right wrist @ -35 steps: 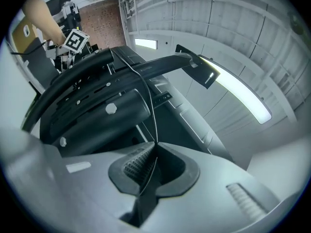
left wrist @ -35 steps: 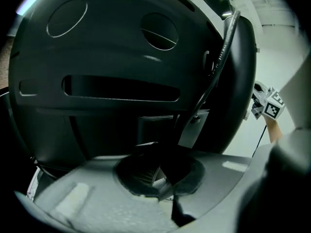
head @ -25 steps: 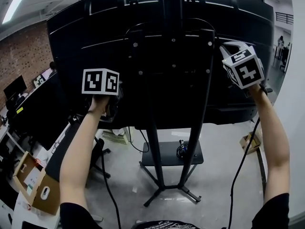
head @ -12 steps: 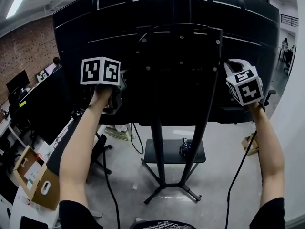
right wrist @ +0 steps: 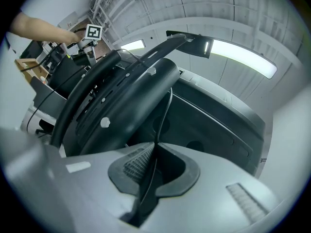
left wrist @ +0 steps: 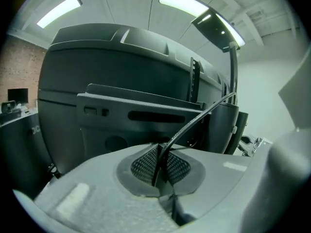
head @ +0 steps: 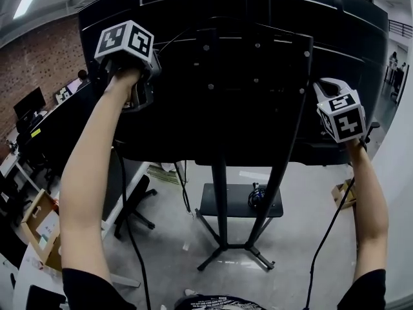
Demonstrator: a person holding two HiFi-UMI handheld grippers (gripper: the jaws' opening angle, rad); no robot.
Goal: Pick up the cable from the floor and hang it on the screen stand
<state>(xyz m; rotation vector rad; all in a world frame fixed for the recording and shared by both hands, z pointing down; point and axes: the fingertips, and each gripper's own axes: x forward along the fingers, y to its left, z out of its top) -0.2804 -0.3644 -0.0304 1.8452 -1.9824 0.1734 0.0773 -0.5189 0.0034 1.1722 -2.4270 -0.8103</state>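
In the head view, both arms reach up to the back of a large black screen (head: pixel 161 128) on its screen stand (head: pixel 220 199). The left gripper (head: pixel 142 86) is high by the screen's upper left. The right gripper (head: pixel 329 99) sits lower, at the right edge.

In the left gripper view, the jaws are clenched on a thin black cable (left wrist: pixel 199 119). It runs from the pads up and to the right, toward the stand's upright bar.

In the right gripper view, those jaws also pinch the cable. It rises from between them against the screen's back, beside the curved mount bracket (right wrist: pixel 121 101). The cable is up off the floor.
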